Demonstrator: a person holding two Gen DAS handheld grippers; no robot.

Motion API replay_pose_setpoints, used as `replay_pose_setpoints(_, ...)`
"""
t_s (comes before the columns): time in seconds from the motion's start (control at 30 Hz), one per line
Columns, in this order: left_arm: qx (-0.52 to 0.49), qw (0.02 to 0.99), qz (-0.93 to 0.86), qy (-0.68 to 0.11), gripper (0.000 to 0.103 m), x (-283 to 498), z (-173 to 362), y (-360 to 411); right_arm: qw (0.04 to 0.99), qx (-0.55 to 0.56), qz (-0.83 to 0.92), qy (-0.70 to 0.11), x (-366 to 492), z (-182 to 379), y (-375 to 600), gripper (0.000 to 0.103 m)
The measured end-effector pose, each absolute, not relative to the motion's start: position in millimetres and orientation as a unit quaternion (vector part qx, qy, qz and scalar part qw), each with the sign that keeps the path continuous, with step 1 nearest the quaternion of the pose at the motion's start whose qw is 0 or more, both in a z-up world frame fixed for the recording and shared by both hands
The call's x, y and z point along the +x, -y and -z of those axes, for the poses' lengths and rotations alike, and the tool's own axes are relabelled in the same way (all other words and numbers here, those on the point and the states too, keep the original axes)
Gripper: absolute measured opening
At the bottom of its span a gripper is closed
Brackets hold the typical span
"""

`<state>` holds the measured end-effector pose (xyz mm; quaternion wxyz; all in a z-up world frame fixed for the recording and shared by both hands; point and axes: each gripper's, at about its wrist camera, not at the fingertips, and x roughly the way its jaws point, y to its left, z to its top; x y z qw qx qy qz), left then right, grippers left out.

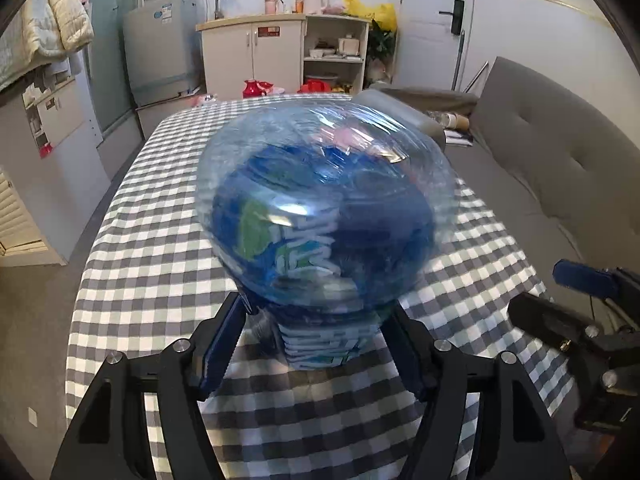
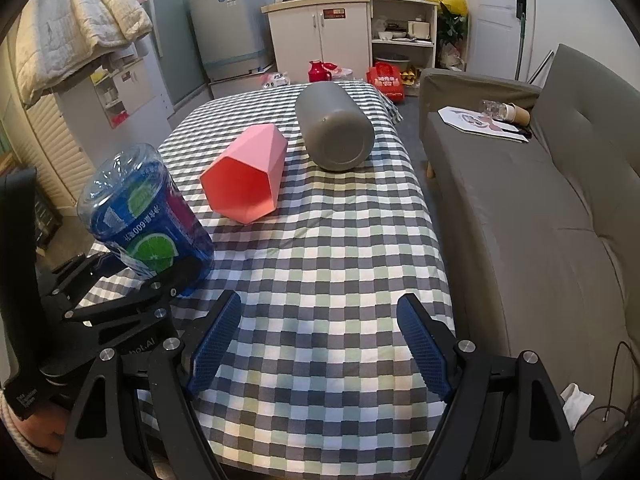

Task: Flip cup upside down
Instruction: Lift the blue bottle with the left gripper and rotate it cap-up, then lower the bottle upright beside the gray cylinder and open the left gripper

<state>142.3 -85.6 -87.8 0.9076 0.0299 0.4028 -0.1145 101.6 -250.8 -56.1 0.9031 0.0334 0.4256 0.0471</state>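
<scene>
left wrist view shows the left gripper (image 1: 320, 320) clamped on a blurred clear blue plastic cup (image 1: 324, 208) hiding the pink hexagonal cup (image 2: 244, 174); right gripper (image 2: 318, 344) gapes, holding nothing.

Your inventory by colour: clear blue cup (image 2: 146, 216) with a blue label bearing green lime graphics; pink hexagonal cup (image 2: 245, 174); matte grey cylinder (image 2: 334, 128); tablecloth (image 2: 320, 272) checked grey, white and pale green; grey sofa (image 2: 540, 220); your gripper pads (image 2: 214, 344), blue.

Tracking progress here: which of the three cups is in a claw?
The blue clear plastic cup, in the left claw; pink cup and grey cup lie on their sides.
</scene>
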Motion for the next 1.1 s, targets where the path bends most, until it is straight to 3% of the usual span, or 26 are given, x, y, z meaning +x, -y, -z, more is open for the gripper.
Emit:
replay_pose_setpoints(0.07,0.027,0.894,0.117,-0.432,0.083,142,93,87,0.904,0.033,-0.044,-0.423,100,53,251,0.080)
replay_pose_setpoints(0.37,0.002,0.875,0.114,-0.471,0.083,111,85,65,0.913,0.031,-0.040,-0.405,80,27,250,0.080)
replay_pose_setpoints(0.77,0.011,0.957,0.033,-0.287,0.083,45,7,14,0.943,0.015,-0.034,-0.329,30,-2,224,0.080)
replay_pose_setpoints(1.1,0.023,0.978,0.036,-0.203,0.083,6,3,11,0.959,-0.003,-0.031,-0.281,7,9,203,0.080)
